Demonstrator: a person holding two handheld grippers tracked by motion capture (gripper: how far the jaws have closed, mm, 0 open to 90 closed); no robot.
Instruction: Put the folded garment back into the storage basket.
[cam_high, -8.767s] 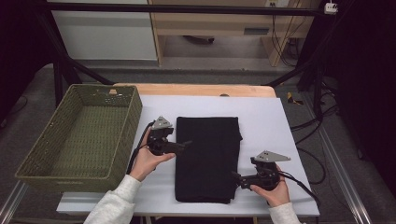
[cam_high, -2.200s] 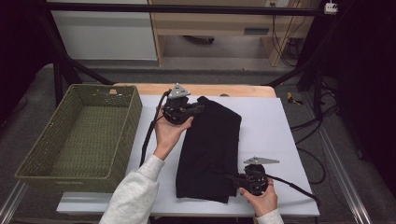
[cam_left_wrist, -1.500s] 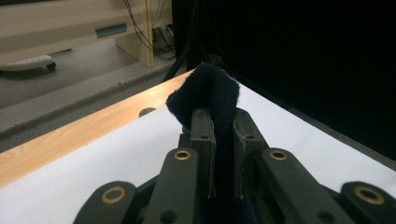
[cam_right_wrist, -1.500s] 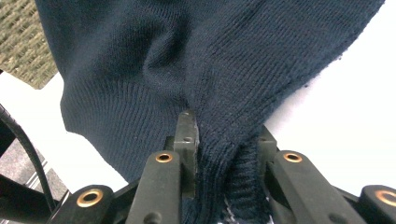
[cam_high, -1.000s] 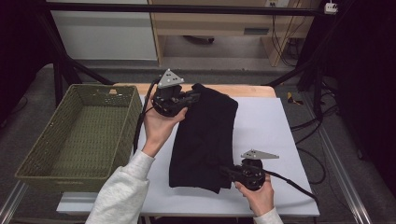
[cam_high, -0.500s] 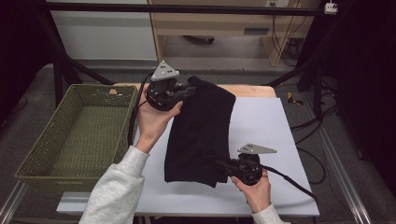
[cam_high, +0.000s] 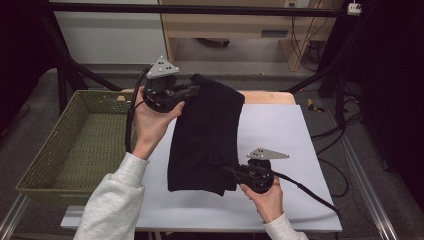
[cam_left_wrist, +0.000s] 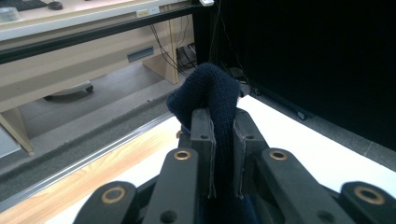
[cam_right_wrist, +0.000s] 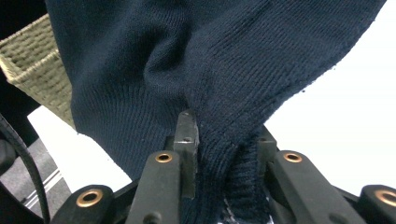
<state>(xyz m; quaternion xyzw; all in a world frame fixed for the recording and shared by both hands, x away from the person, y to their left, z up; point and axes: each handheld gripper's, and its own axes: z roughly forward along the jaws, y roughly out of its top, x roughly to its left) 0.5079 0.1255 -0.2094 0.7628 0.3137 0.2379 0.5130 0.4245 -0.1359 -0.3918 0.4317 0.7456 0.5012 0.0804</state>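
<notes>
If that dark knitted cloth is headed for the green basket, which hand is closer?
Probably the left gripper: it grips the cloth beside the wicker basket. The right gripper grips the near edge, farther away.

Hidden and cropped parts

In the high view, part of the bench (cam_high: 300, 150) is covered by the dark knit garment (cam_high: 205, 135), and both sleeves are cut off at 6 o'clock. The fingers (cam_right_wrist: 187, 135) are half buried in knit in the right gripper view; the basket (cam_right_wrist: 32, 60) is cropped at 9 o'clock.
</notes>
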